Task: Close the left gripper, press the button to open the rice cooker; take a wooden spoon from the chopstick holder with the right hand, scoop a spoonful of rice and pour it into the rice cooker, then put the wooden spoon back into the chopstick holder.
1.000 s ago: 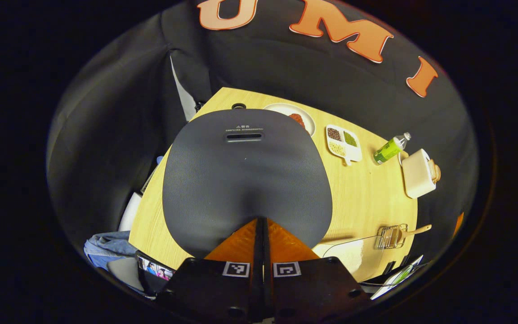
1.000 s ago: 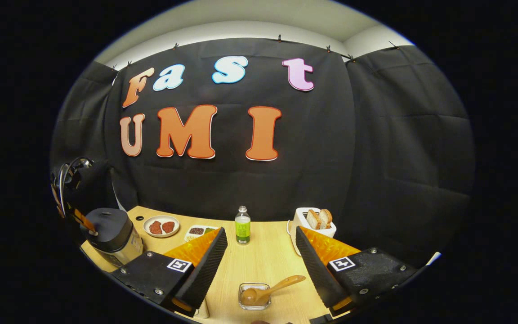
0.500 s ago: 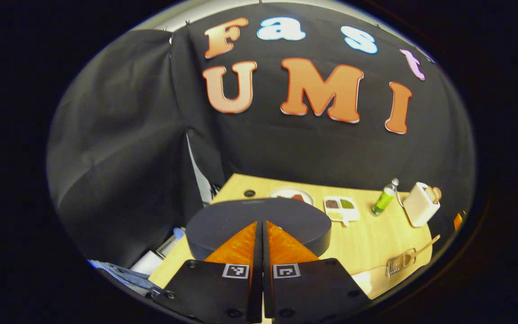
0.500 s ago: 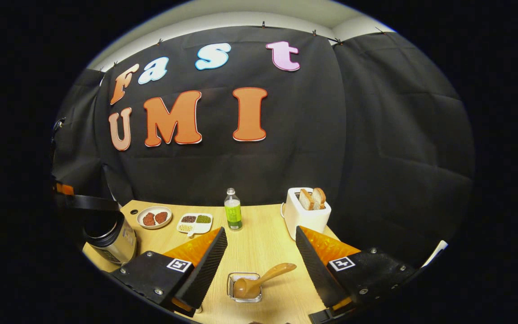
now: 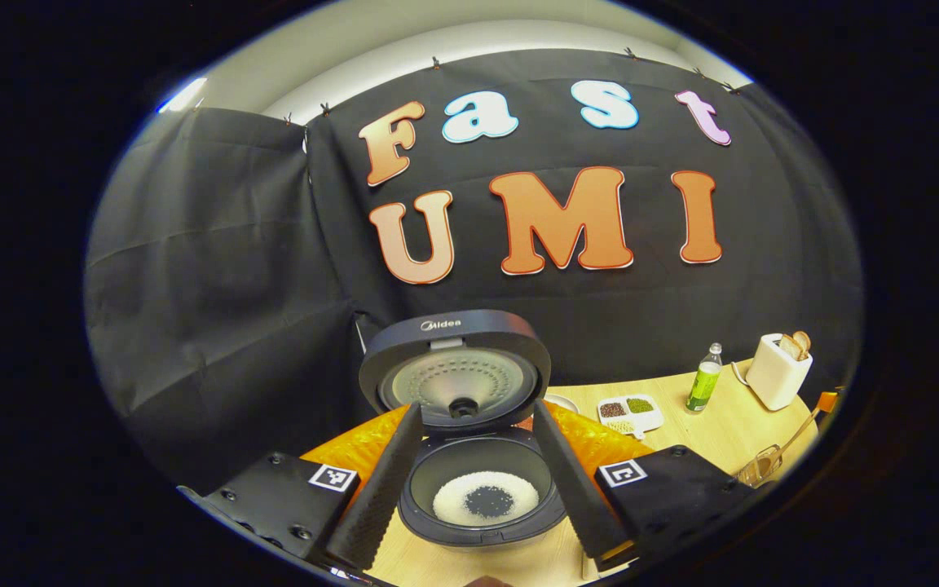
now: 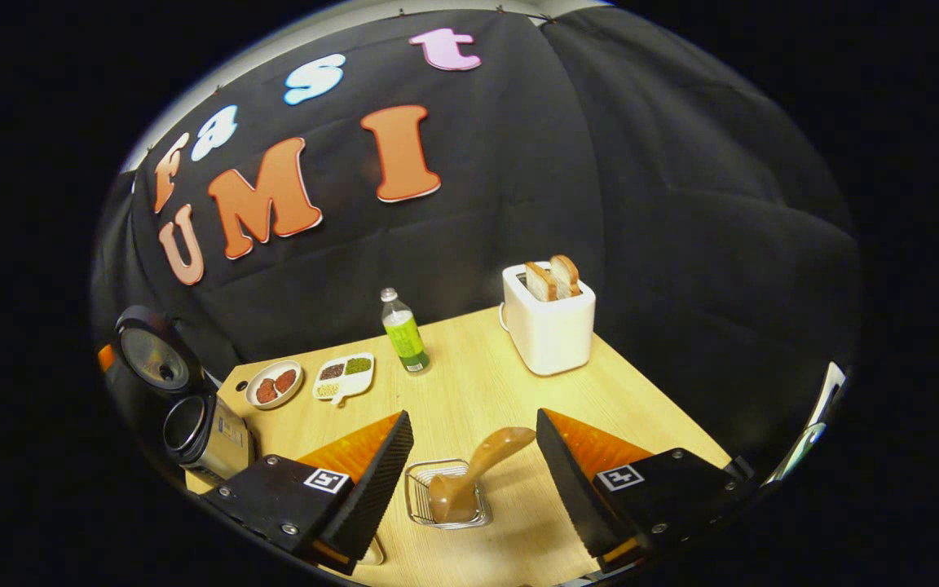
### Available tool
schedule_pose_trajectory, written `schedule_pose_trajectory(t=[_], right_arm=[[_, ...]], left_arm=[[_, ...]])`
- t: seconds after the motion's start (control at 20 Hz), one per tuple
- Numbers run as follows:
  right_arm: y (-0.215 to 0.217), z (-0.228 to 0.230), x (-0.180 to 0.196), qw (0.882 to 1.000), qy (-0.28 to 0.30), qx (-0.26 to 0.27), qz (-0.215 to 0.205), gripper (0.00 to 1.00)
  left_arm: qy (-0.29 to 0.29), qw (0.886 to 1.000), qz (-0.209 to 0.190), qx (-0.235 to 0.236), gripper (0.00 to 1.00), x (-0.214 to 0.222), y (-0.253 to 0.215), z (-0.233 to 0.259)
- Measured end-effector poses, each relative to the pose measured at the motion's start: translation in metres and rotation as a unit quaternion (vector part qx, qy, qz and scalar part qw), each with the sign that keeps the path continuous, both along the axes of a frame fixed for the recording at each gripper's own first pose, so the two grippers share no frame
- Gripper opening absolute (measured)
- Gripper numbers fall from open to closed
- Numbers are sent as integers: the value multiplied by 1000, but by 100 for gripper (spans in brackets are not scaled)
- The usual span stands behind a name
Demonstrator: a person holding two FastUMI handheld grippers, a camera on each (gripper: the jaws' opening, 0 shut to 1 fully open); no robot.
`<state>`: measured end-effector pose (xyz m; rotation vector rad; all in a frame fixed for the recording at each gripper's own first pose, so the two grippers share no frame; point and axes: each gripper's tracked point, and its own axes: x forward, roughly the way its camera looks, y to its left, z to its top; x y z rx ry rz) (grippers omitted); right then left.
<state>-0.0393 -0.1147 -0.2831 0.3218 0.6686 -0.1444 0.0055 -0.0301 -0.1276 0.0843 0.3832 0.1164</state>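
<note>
- Two views record this moment; the left gripper view comes first.
- The left gripper has its fingers spread wide and holds nothing.
- The rice cooker sits between and beyond the two fingers, on the wooden table.
- The rice cooker's lid stands raised and upright at the back, with its inner plate facing the camera.
- The inner pot contains a ring of white rice with a darker patch at its centre.
- A divided dish of beans, a green bottle and a white toaster stand to the right of the cooker, well apart from it.
- The chopstick holder sits at the right edge of the table with a handle leaning out of it.
- In the right gripper view, the right gripper is spread wide and grips nothing.
- The wire chopstick holder lies between the fingers and touches neither.
- The wooden spoon stands in the holder, bowl down, handle tilted up to the right.
- The open rice cooker stands at the far left edge of the table.
- A round plate with two reddish pieces lies beside the divided dish.
- Two slices of bread stick up out of the toaster.
</note>
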Motion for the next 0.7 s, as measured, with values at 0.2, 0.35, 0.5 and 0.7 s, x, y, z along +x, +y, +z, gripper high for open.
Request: schedule_pose_trajectory(t=[0.2, 0.35, 0.5, 0.7], right_arm=[[1, -36, -6, 999, 38, 32, 1, 92], [11, -58, -2, 996, 63, 57, 14, 90], [19, -75, 4, 993, 81, 90, 15, 89], [32, -97, 18, 986, 99, 136, 11, 87]], left_arm=[[-12, 1000, -1, 15, 100, -11, -18, 5], [-12, 1000, -3, 15, 85, -18, -35, 6], [-7, 1000, 2, 27, 93, -27, -47, 6], [9, 999, 8, 45, 93, -44, -56, 2]])
